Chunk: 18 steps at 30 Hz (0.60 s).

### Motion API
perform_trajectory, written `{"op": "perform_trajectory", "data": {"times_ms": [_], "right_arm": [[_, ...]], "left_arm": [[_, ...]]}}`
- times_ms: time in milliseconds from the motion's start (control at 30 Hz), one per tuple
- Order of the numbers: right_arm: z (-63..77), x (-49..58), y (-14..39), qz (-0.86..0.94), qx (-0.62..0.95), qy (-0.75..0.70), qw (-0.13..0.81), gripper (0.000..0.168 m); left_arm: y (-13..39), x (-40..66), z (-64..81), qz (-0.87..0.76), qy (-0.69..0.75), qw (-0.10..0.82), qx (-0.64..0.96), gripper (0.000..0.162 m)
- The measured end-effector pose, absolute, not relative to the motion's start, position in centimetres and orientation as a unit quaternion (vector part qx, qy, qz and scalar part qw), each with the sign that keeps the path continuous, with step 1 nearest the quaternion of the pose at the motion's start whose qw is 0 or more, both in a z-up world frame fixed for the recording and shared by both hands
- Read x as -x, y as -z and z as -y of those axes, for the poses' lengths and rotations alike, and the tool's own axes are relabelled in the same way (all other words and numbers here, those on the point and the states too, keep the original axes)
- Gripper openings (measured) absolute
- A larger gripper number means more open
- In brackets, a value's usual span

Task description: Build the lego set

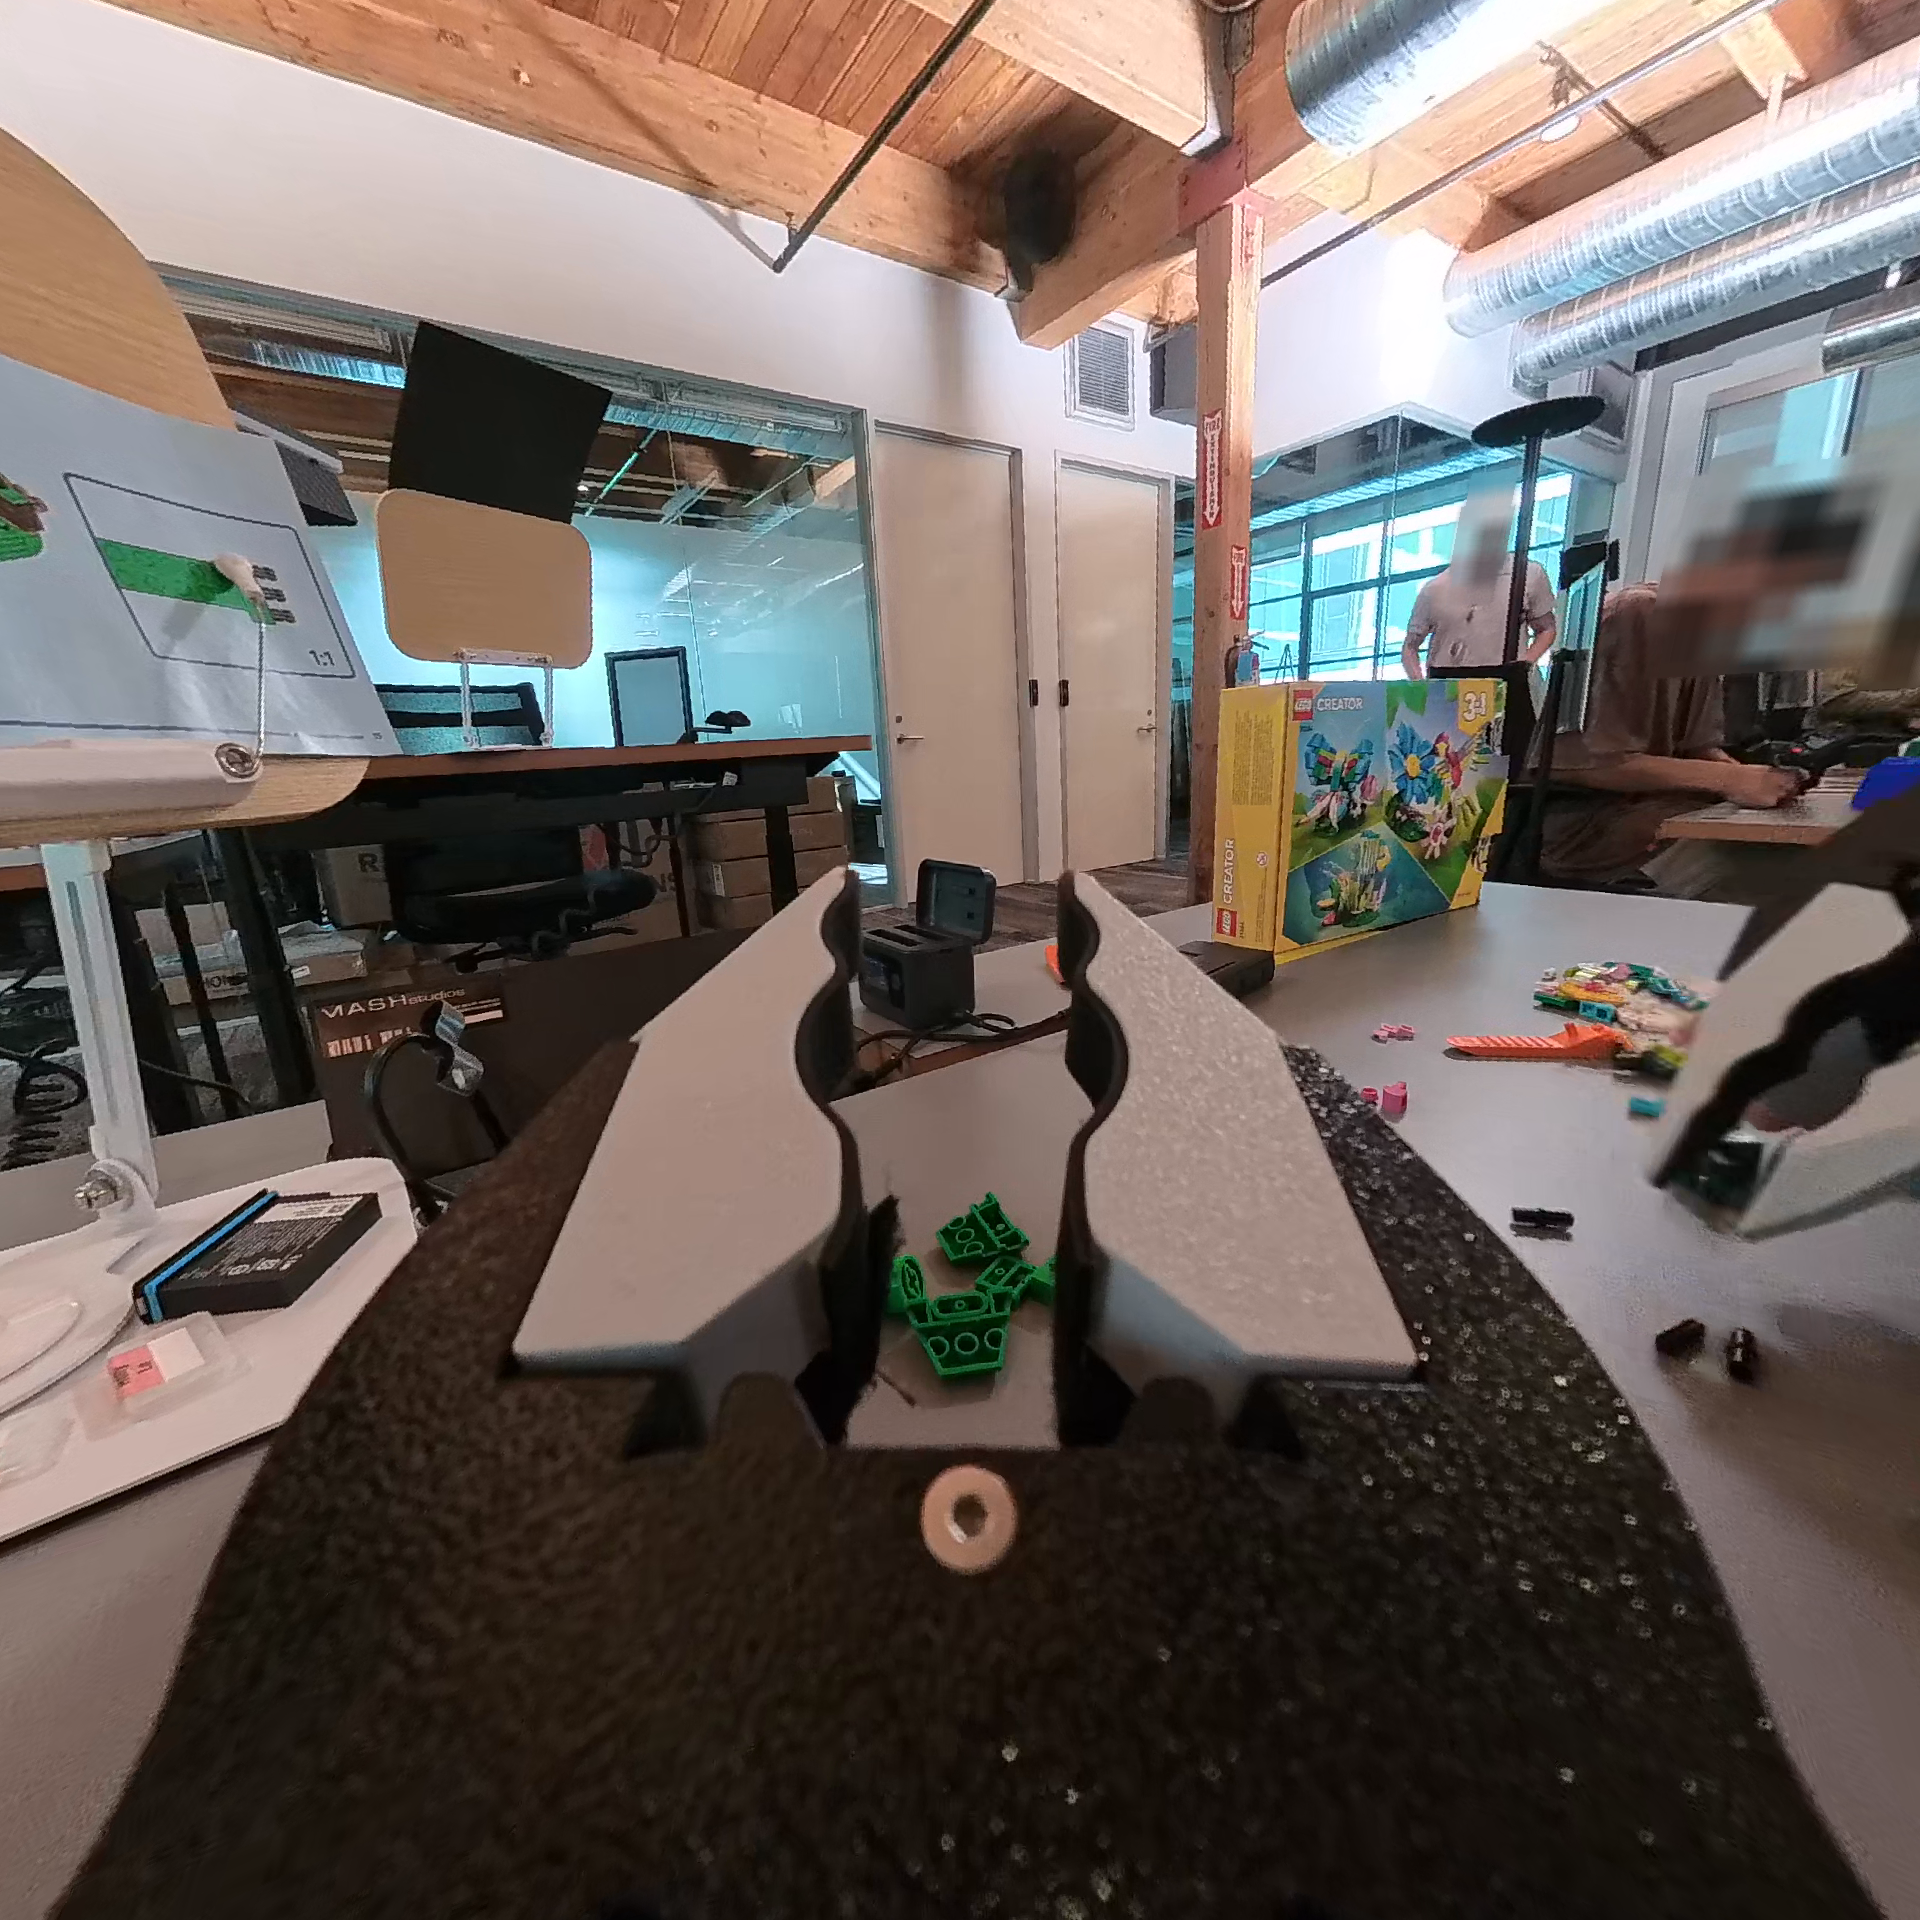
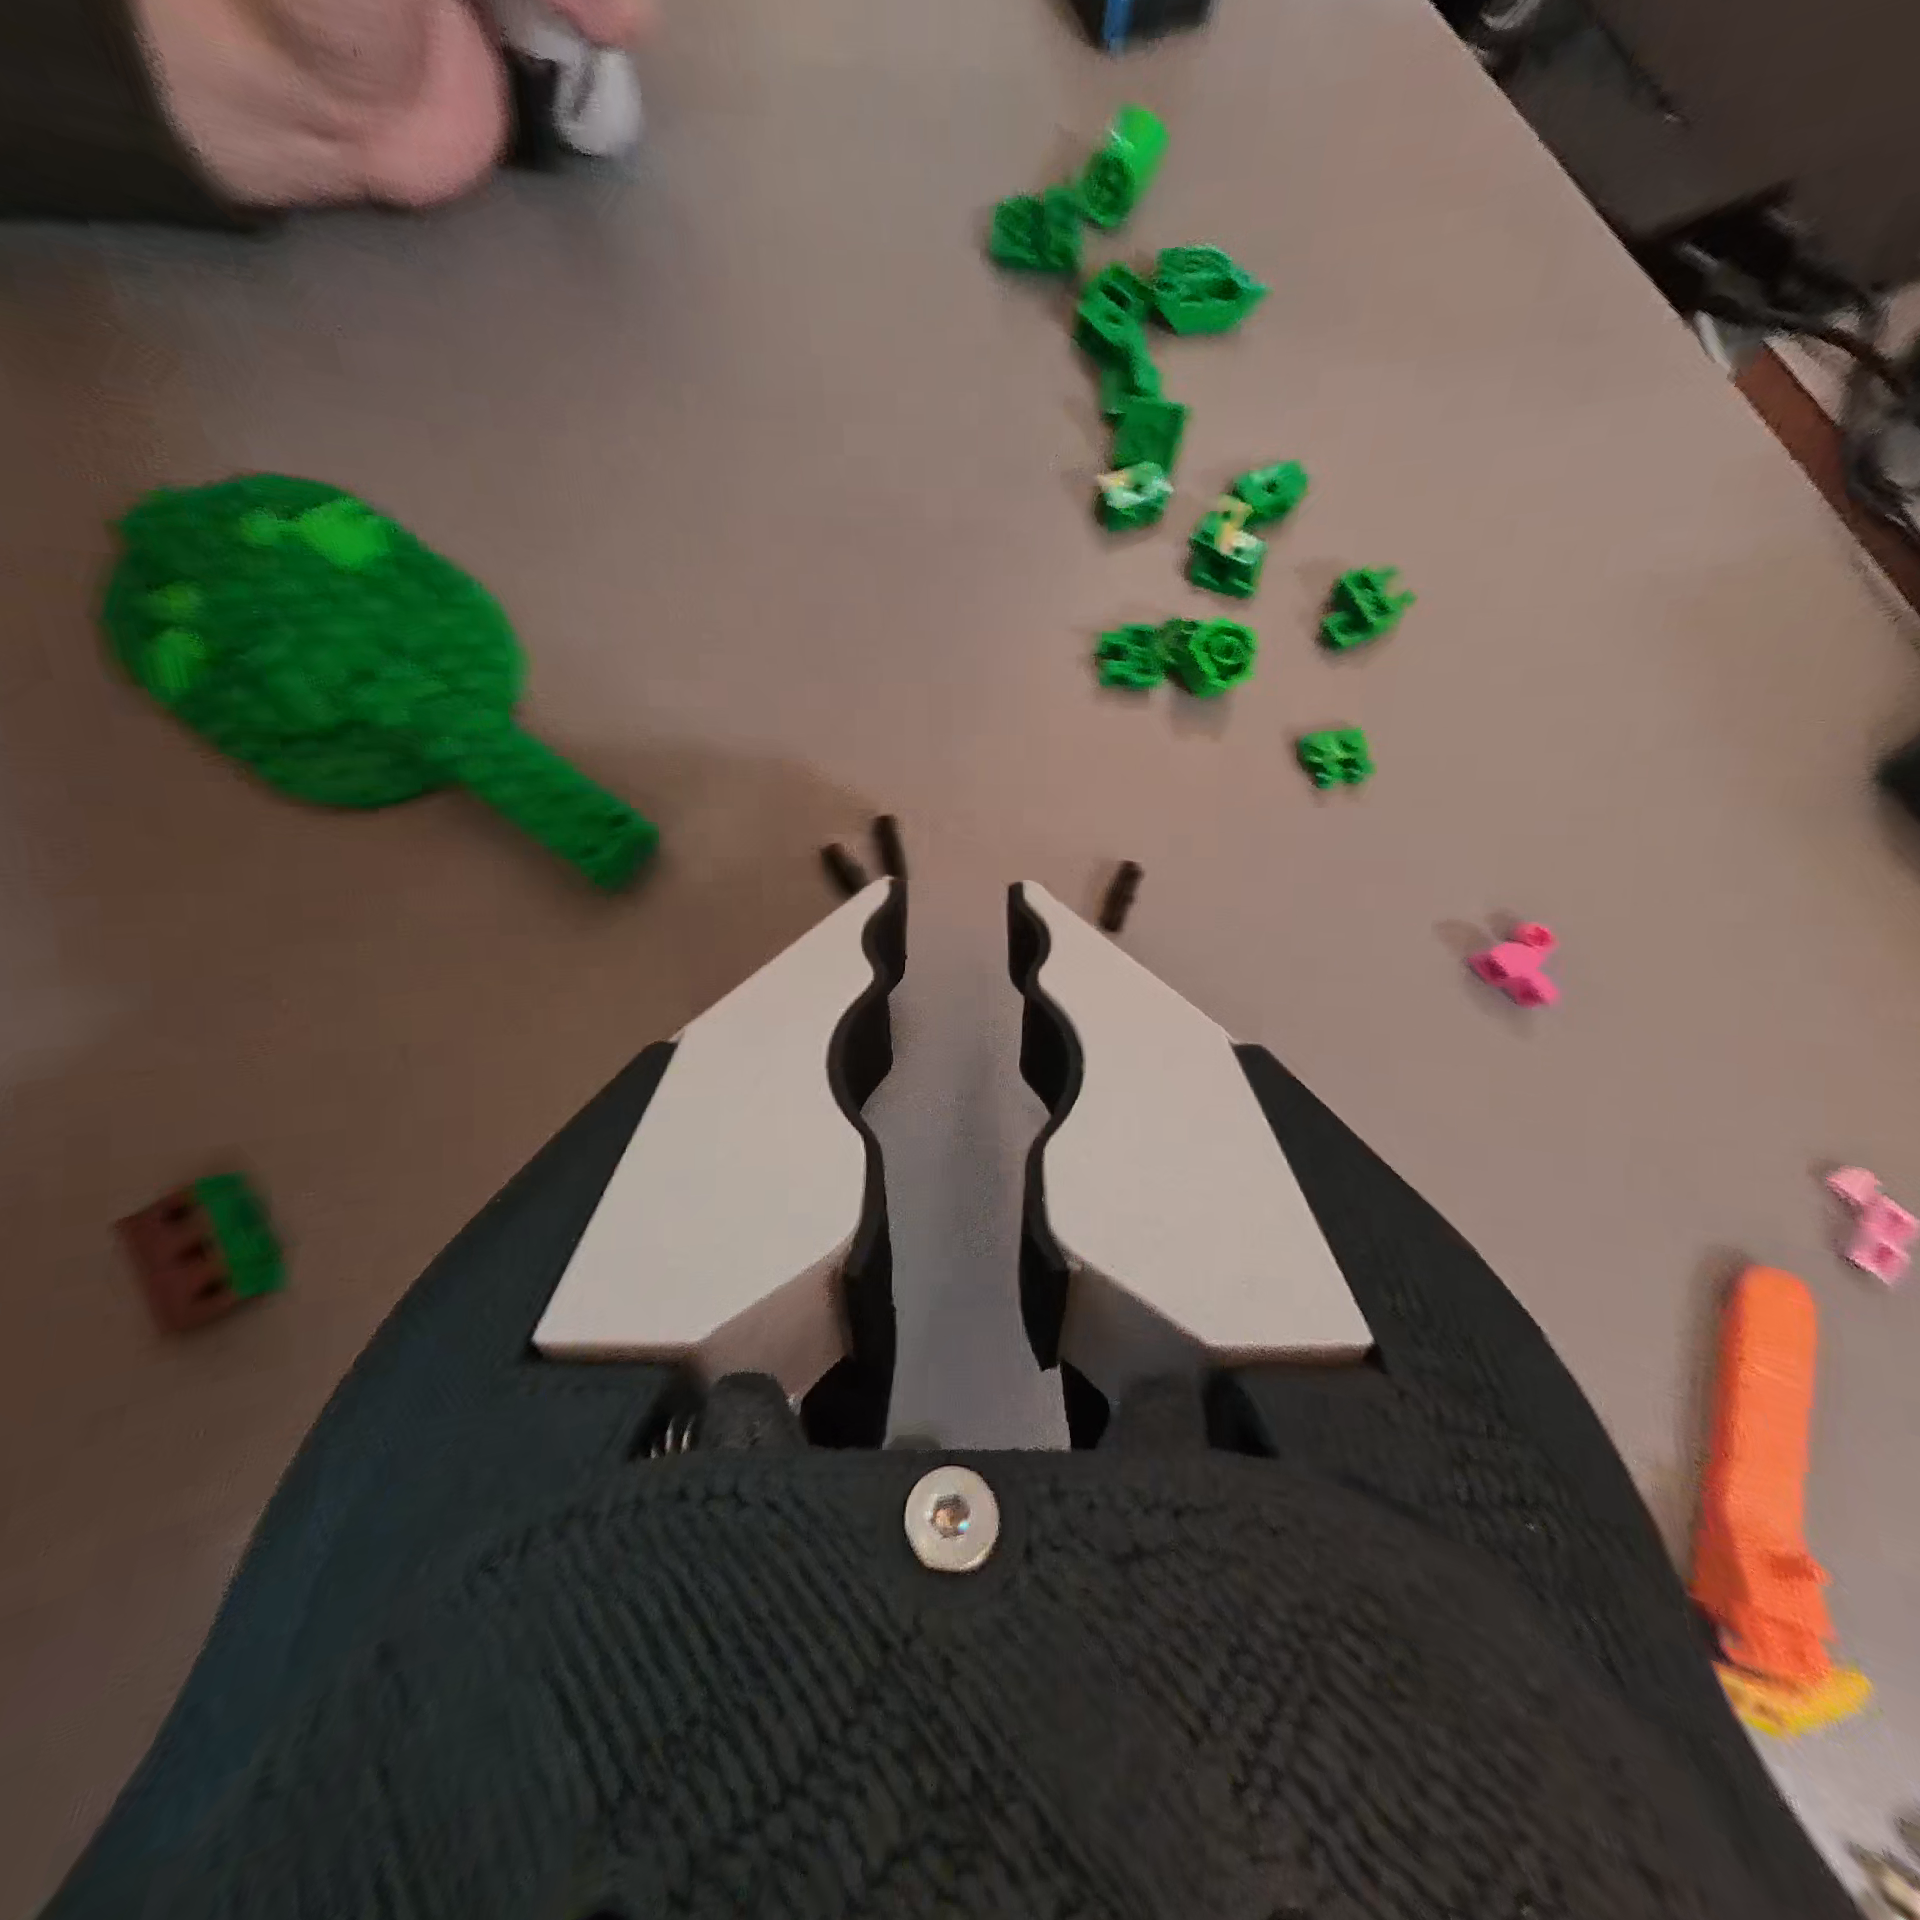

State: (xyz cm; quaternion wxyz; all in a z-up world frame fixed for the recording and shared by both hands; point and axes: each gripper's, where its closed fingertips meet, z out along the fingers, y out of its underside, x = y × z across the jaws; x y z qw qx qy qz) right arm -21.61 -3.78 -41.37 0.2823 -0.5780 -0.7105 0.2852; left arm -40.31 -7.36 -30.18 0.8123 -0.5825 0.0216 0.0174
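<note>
Left tongs (image 1: 961, 904) hang above the worktop (image 1: 1558, 1455) with jaws parted and nothing between them, and through the gap down near their base sits a small cluster of green bricks (image 1: 971, 1288) on the surface. Only the left wrist view gives the room beyond: a yellow set box (image 1: 1361, 816) stands upright ahead and to the right of the tongs, a heap of mixed coloured pieces (image 1: 1616, 1003) lies farther right with an orange pry tool (image 1: 1532, 1042) beside it, and an instruction sheet (image 1: 177, 592) is propped on a stand off to the left, a black battery (image 1: 260, 1252) below it. At the right edge the other tongs come in blurred, and something dark and green shows near their tips, too smeared to tell what. Switch to the right wrist view, looking steeply down: right tongs (image 2: 956, 888) also spread, nothing between their fingers, bare worktop (image 2: 831, 520) showing through. This view alone shows a big green leaf-shaped build (image 2: 322, 655) lying flat to the left of the tongs, its stem pointing toward them. Scattered green pieces (image 2: 1184, 468) spread ahead and to the right, three small black pins (image 2: 888, 842) lie just past the fingertips, pink bits (image 2: 1517, 966) sit to the right, a brown-and-green block (image 2: 203, 1252) lies to the left, and the orange tool (image 2: 1756, 1475) lies close on the right.
</note>
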Motion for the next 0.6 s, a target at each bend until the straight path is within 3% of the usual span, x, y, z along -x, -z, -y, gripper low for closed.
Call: {"op": "perform_trajectory", "data": {"times_ms": [600], "right_arm": [[6.8, 21.7, 43.6, 0.754, 0.531, -0.298, 0.244, 0.003]], "left_arm": [[30.1, 40.4, 7.4, -0.016, -0.016, 0.813, 0.582, 0.035]]}}
